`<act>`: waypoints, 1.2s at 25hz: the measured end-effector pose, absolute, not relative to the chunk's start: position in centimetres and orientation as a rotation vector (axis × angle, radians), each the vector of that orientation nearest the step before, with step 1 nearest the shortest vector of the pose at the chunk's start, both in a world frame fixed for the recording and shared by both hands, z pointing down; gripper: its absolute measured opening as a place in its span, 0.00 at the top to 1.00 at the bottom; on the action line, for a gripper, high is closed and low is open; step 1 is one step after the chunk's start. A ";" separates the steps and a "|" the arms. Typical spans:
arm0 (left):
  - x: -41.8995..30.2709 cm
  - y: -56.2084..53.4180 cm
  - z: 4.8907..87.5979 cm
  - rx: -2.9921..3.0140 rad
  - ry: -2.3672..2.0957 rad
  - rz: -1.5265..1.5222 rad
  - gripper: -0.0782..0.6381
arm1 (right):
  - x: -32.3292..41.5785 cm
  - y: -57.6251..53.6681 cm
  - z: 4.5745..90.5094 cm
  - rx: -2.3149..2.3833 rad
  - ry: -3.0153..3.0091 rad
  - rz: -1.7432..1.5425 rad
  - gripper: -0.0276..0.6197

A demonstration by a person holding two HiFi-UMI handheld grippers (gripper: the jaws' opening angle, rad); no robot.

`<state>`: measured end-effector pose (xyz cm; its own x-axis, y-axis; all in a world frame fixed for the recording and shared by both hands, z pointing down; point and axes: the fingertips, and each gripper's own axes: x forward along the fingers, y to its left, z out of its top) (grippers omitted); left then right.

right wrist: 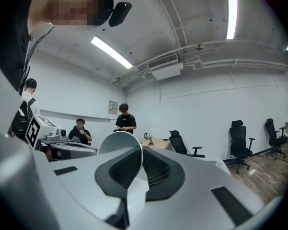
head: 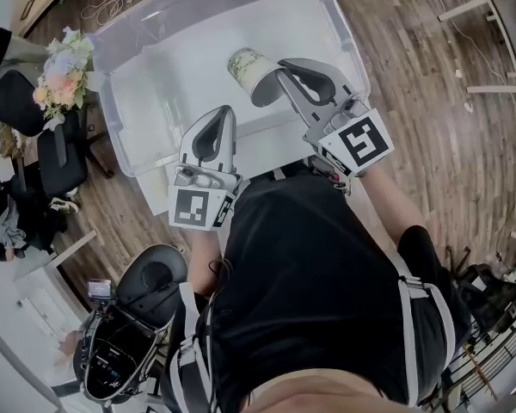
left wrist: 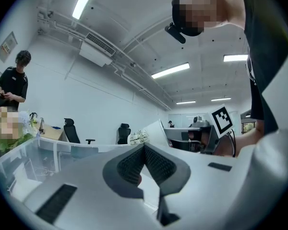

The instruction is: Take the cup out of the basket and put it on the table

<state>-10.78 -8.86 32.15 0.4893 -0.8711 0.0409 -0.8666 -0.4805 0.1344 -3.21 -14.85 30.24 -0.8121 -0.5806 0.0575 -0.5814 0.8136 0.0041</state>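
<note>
1. At the far left we see a bouquet [head: 62, 65] of pale flowers beside a black office chair [head: 36, 157]. Both stand outside the basket.
2. The basket [head: 125, 101] is a large clear plastic tub with a white bottom, and wooden floor [head: 430, 76] shows around it. The cup is the only thing we make out within its outline.
3. The left tool [head: 226, 114] points over the basket's near edge. Its jaws are pressed together with nothing between them. It sits to the left of the cup and apart from it.
4. The cup [head: 243, 63], printed with flowers, is tipped onto its side over the middle of the basket. It hangs from the tips of the right tool and does not lie on the white bottom. We cannot tell whether it is above the basket's rim.
5. The right tool [head: 278, 69] is clamped on the cup's rim. In the right gripper view the thin wall runs between the two dark ribbed pads, and the cup's white curve rises just left of them. The tool's marker cube sits at its back end, nearest to us.
</note>
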 end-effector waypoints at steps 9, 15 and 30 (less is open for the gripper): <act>-9.5 -8.5 32.3 2.567 -1.534 -0.023 0.87 | -1.7 -13.3 31.8 0.931 -2.987 0.137 0.91; -7.7 -7.7 32.6 2.512 -1.614 -0.012 0.87 | -0.7 -12.7 32.3 0.820 -3.019 0.147 0.91; -7.6 -2.9 32.4 2.455 -1.738 -0.036 0.87 | -0.7 -10.0 32.5 0.752 -3.059 0.169 0.91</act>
<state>-7.58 -2.88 32.44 0.3354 -0.9403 0.0573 -0.9372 -0.3268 0.1222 -0.74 -10.02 32.54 -0.8864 -0.4628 0.0129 -0.4614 0.8808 -0.1067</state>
